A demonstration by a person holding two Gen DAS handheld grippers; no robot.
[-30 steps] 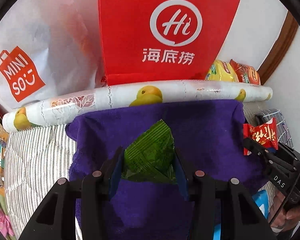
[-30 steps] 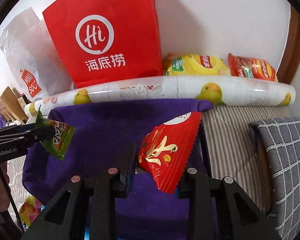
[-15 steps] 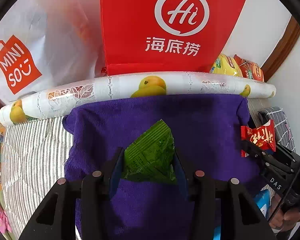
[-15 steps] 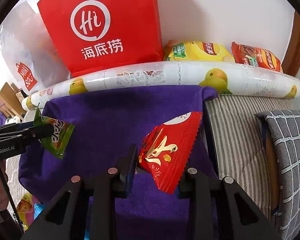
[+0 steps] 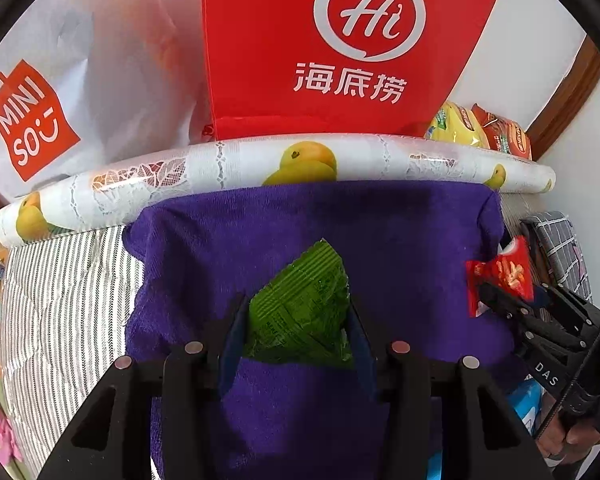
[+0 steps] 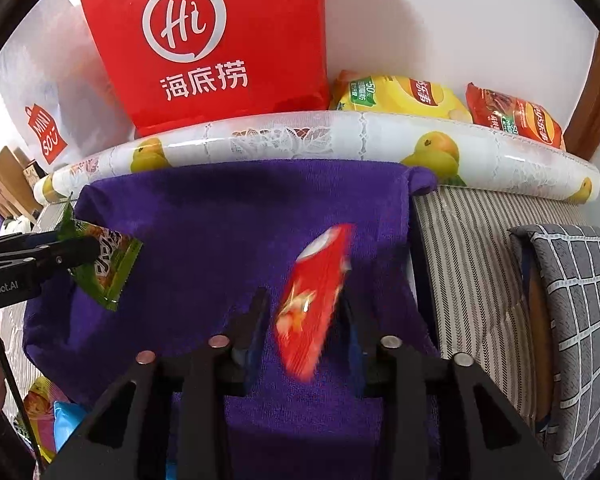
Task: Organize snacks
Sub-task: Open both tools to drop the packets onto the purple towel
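My left gripper (image 5: pixel 296 316) is shut on a green snack packet (image 5: pixel 300 312) and holds it above a purple towel (image 5: pixel 380 224). In the right wrist view that packet (image 6: pixel 104 264) shows at the left, in the left gripper. My right gripper (image 6: pixel 304 312) is open, its jaws apart. A red snack packet (image 6: pixel 312 300) is blurred between them, loose and tilted over the towel (image 6: pixel 204 216). In the left wrist view the red packet (image 5: pixel 500 272) shows at the right gripper's tip.
A rolled fruit-print mat (image 5: pixel 260 164) lies along the towel's far edge. Behind it stand a red Hi bag (image 6: pixel 204 40), a white Miniso bag (image 5: pixel 32 120), and yellow (image 6: pixel 396 94) and red (image 6: pixel 512 114) chip bags. A checked cushion (image 6: pixel 580 300) lies at right.
My right gripper has opened and the red packet, held firmly before, now slips blurred between the jaws. Both grippers have moved forward toward the rolled mat. The left still grips the green packet.
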